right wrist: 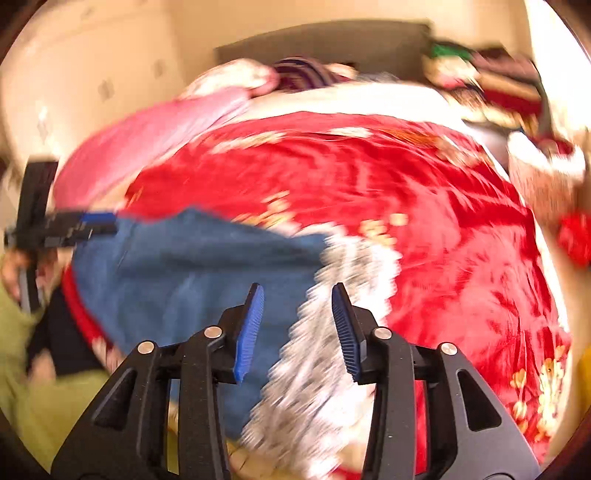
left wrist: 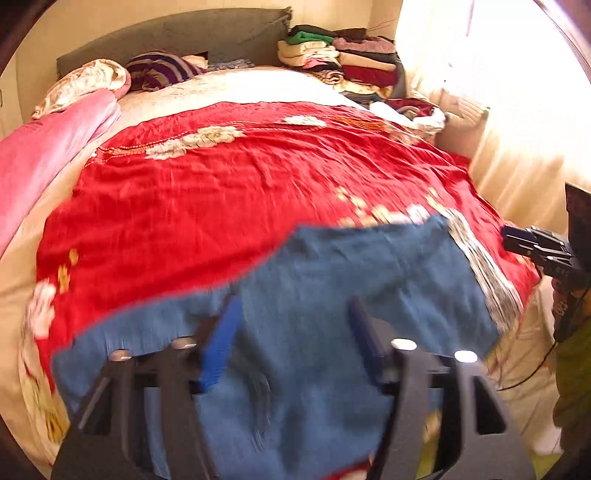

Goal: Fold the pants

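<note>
Blue pants (left wrist: 332, 280) lie spread on a red flowered bedspread (left wrist: 229, 192) at the near edge of the bed. My left gripper (left wrist: 295, 306) is open and empty, just above the middle of the pants. My right gripper (right wrist: 298, 293) is open and empty, above the pants' right edge and a grey-white patterned band (right wrist: 343, 295) on the spread. The pants (right wrist: 192, 266) fill the lower left of the right wrist view. Each gripper shows in the other's view: the right one (left wrist: 532, 245) at the far right, the left one (right wrist: 74, 227) at the far left. Both views are motion-blurred.
A pink blanket (left wrist: 40, 155) lies along the bed's left side. Pillows (left wrist: 159, 70) sit at the grey headboard (left wrist: 166, 33). Stacks of folded clothes (left wrist: 340, 55) stand at the far right corner. A bright curtain (left wrist: 498, 92) hangs on the right.
</note>
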Available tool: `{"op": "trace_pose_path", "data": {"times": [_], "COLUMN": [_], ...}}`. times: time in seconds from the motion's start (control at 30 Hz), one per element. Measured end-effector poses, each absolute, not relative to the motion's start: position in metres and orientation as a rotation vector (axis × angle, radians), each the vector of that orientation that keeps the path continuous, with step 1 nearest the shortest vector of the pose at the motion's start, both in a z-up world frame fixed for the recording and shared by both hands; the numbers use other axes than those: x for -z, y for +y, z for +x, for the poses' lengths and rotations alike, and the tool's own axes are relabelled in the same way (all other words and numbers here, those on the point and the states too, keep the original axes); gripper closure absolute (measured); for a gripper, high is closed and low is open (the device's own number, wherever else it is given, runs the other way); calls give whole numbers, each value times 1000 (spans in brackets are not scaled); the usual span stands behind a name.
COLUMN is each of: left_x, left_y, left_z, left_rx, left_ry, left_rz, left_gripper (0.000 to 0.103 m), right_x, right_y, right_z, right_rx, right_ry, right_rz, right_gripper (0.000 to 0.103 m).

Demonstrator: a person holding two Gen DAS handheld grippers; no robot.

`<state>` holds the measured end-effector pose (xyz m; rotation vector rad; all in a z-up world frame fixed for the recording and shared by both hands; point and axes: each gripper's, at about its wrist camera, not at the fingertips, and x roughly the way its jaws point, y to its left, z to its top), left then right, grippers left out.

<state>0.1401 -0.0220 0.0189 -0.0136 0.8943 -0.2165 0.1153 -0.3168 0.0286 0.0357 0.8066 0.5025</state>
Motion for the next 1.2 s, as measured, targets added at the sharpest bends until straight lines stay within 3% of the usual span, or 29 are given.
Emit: {"op": "trace_pose_path", "data": {"times": [0.43, 0.5, 0.53, 0.57, 0.6, 0.63, 0.73, 0.97, 1.2], "left_x": [50, 60, 62, 64, 65, 65, 53, 17, 56], "left_y": [-24, -25, -25, -25, -23, -22, -22, -37, -33], "left_z": [247, 248, 246, 245, 243, 242, 235, 239, 257], "left_rx": [332, 361, 373, 406, 436, 436, 422, 374, 262], "left_ry": [1038, 1056, 1053, 1054, 1053, 1046, 996, 887, 956], "left_rz": [-214, -270, -293, -332, -370, -382, -385, -267, -202], "left_gripper": [41, 45, 62, 89, 92, 92, 94, 94, 94], "right_x": [35, 45, 49, 52, 52, 52, 48, -6, 32], "right_y": [-357, -356, -355, -355, -354, -353, -345, -347, -323], "right_z": [210, 211, 213, 210, 208, 207, 198, 192, 238], "right_rx": [-495, -505, -511, -517, -527, -533, -580, -538, -480], "right_ry": [984, 1001, 1006, 999, 988, 982, 961, 756, 900], "right_rz": [300, 303, 306, 304, 296, 289, 259, 132, -3], "right_gripper": [69, 69, 69, 69, 70, 78, 90, 91, 89]}}
